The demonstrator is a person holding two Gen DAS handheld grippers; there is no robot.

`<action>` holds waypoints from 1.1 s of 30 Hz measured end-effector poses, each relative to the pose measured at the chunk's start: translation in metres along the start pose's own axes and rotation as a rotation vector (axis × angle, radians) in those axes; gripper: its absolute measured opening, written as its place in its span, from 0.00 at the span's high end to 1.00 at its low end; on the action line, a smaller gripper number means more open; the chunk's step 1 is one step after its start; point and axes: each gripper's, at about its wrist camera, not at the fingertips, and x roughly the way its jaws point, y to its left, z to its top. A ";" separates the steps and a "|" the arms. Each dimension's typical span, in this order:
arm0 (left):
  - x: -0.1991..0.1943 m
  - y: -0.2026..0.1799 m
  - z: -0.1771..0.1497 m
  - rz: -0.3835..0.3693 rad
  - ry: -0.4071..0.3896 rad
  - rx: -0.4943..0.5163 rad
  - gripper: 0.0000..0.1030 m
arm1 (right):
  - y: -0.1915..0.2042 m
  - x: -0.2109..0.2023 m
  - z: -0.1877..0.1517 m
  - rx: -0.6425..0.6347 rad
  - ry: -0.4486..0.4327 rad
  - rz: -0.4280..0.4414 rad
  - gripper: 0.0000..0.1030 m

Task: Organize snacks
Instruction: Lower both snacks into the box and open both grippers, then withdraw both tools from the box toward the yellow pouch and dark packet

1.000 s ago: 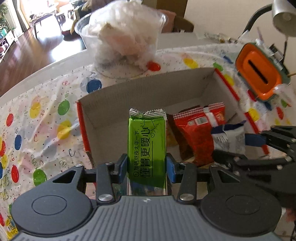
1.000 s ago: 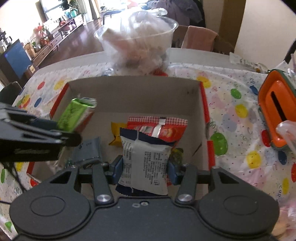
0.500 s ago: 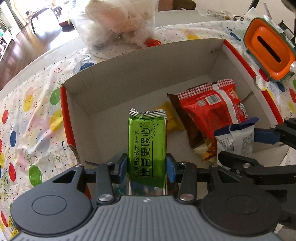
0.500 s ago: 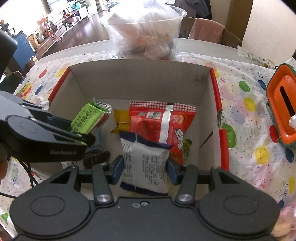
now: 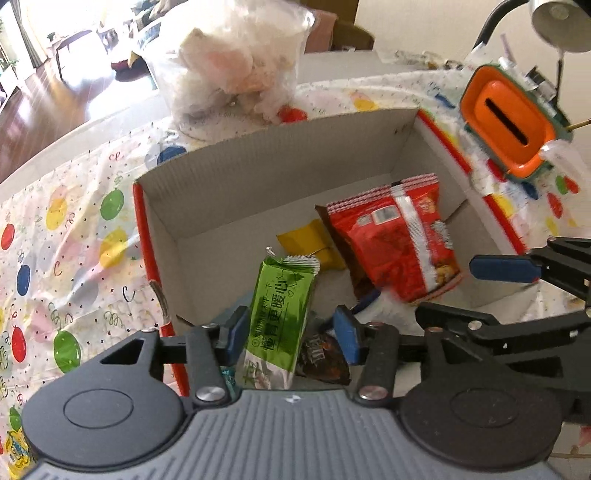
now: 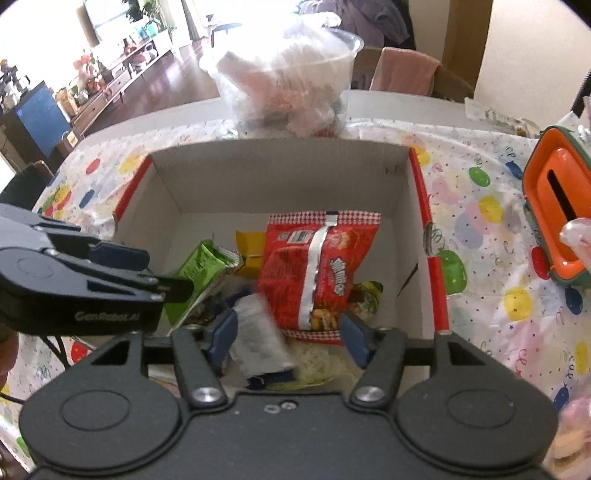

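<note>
An open cardboard box with red edges (image 5: pixel 258 173) (image 6: pixel 280 173) stands on the dotted tablecloth. Inside lie a red snack bag (image 5: pixel 395 240) (image 6: pixel 321 273) and a yellow packet (image 5: pixel 310 243) (image 6: pixel 251 251). My left gripper (image 5: pixel 290 332) is open over the box's near edge; the green snack pack (image 5: pixel 282 314) (image 6: pixel 199 269) tilts loose between its fingers. My right gripper (image 6: pixel 288 332) is open; the white and blue snack pack (image 6: pixel 258 339) drops blurred between its fingers. A dark wrapper (image 5: pixel 325 360) lies below the left gripper.
A clear plastic tub of wrapped items (image 5: pixel 240 66) (image 6: pixel 291 81) stands behind the box. An orange and green container (image 5: pixel 509 114) (image 6: pixel 557 206) sits at the right. A lamp head (image 5: pixel 561 22) hangs at the top right. Chairs stand beyond the table.
Both grippers have opened over the box. The green pack has tipped free of the left fingers and the white and blue pack has slipped out of the right fingers.
</note>
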 end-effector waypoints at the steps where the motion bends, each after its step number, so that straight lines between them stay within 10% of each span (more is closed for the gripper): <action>1: -0.005 0.001 -0.002 -0.008 -0.010 0.001 0.49 | 0.001 -0.004 0.000 0.006 -0.009 0.002 0.39; 33: -0.142 0.114 -0.116 -0.058 -0.289 -0.047 0.20 | 0.131 -0.084 -0.043 0.082 -0.222 0.105 0.00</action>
